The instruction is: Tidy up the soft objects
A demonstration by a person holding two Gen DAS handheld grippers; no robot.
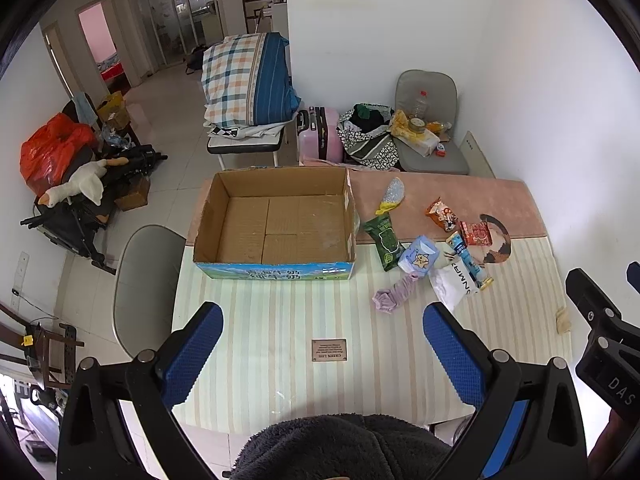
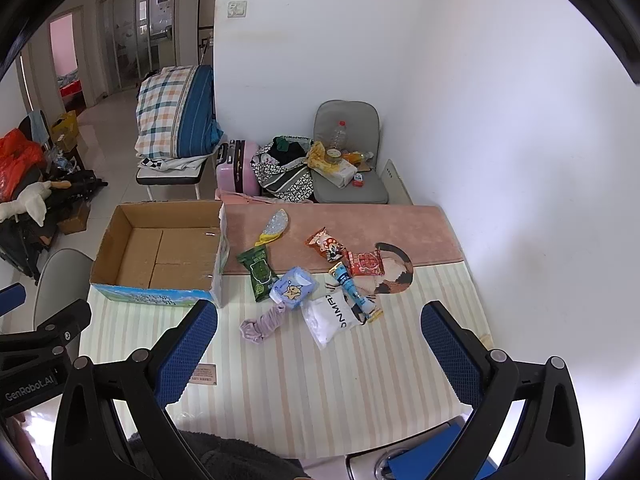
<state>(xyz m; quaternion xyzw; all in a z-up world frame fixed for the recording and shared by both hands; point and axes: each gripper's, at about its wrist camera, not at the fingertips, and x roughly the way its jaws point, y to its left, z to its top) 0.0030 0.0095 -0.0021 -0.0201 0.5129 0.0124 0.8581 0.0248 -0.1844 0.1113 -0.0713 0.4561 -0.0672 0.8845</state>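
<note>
An empty cardboard box [image 1: 276, 220] [image 2: 160, 252] stands on the table's left. To its right lie several soft packets: a green pack [image 1: 383, 242] [image 2: 258, 274], a blue tissue pack [image 1: 419, 254] [image 2: 294, 288], a white pouch [image 1: 452, 284] [image 2: 330, 316], a purple scrunchie [image 1: 392, 294] [image 2: 262, 324], a blue tube [image 1: 468, 260] [image 2: 352, 292], a red packet [image 1: 478, 234] [image 2: 364, 263], an orange snack bag [image 1: 440, 212] [image 2: 324, 244] and a silver-yellow item [image 1: 392, 194] [image 2: 274, 226]. My left gripper [image 1: 322, 348] and right gripper [image 2: 320, 344] are open, empty, above the table's near edge.
The table [image 1: 280, 360] has a striped cloth and a small label [image 1: 329, 350]. A grey chair [image 1: 148, 284] stands at its left. Beyond are a chair with clutter [image 1: 428, 128], a pink suitcase [image 1: 318, 134] and folded bedding [image 1: 248, 80]. A white wall is on the right.
</note>
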